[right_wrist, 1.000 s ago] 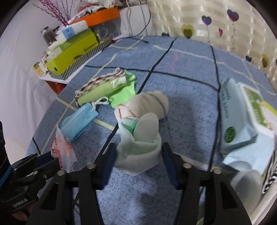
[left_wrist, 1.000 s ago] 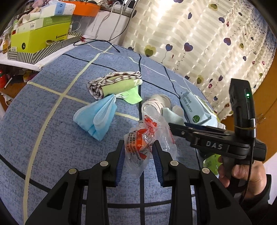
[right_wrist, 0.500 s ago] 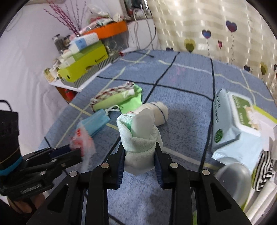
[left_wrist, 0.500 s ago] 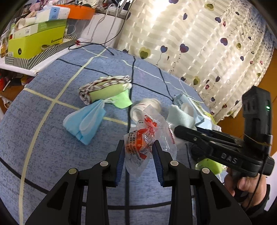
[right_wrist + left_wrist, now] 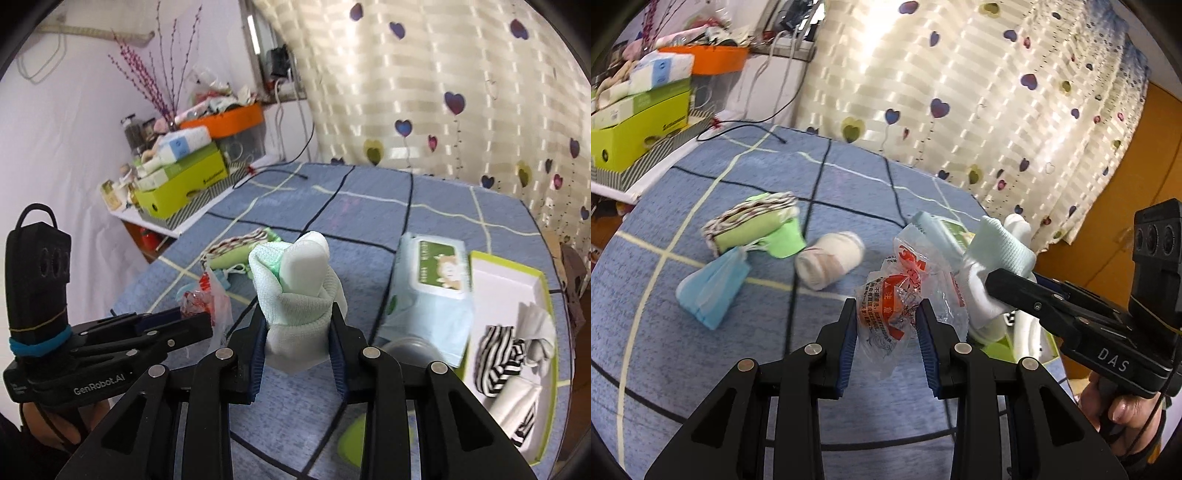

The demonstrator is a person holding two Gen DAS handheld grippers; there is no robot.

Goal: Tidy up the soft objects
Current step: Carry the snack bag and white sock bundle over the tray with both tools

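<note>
Left to right on the blue checked table: blue face mask, just behind it a folded green cloth with striped trim, the two touching at the mask's ear loop. Next a rolled white sock, lying on its side, apart from both.

Left hand-held gripper: jaws closed down on a crinkly clear packet with red print, lifted off the table. Packet hides part of the surface behind it.

Right hand-held gripper: jaws clamped on a pale green and white sock bundle, upright, held above the table. In the left wrist view the same bundle sits just right of the packet, close but touching or not, can't tell.

Further right: wet wipes pack flat on the table, a grey round thing at its near edge, mostly hidden by the gripper.

Far right: green-rimmed box, white inside. Contents: black-and-white striped fabric, white cloth pieces beside and below it.

Side shelf at far left holds stacked boxes.
</note>
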